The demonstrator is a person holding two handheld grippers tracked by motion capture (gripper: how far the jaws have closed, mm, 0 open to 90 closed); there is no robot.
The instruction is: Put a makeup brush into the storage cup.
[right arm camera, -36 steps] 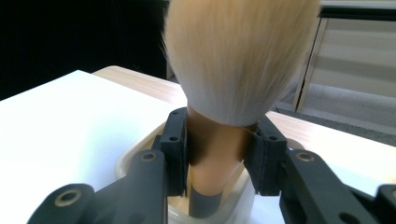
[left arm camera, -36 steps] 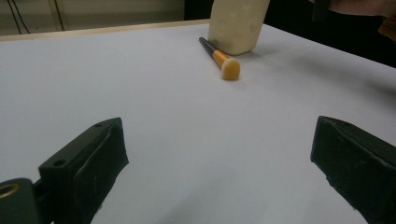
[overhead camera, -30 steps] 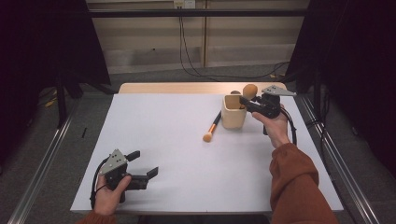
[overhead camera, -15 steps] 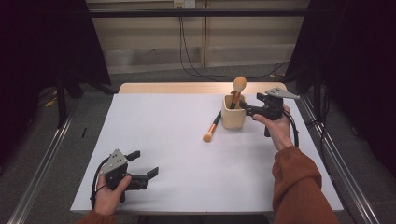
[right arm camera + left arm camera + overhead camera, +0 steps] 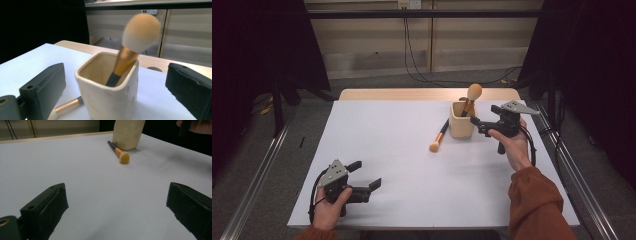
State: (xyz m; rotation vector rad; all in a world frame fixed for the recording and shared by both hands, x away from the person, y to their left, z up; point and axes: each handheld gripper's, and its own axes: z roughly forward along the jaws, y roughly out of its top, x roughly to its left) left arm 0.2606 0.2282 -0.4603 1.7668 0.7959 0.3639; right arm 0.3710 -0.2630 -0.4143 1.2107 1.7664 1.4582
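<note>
White counter (image 5: 412, 150) carries a cup (image 5: 461, 122) holding one brush (image 5: 471, 99); right tongs (image 5: 476, 121) have just opened, left tongs (image 5: 368, 176) stand open and empty.

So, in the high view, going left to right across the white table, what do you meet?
Left gripper, open → orange-tipped makeup brush lying flat → square cream ceramic cup → right gripper, open.
</note>
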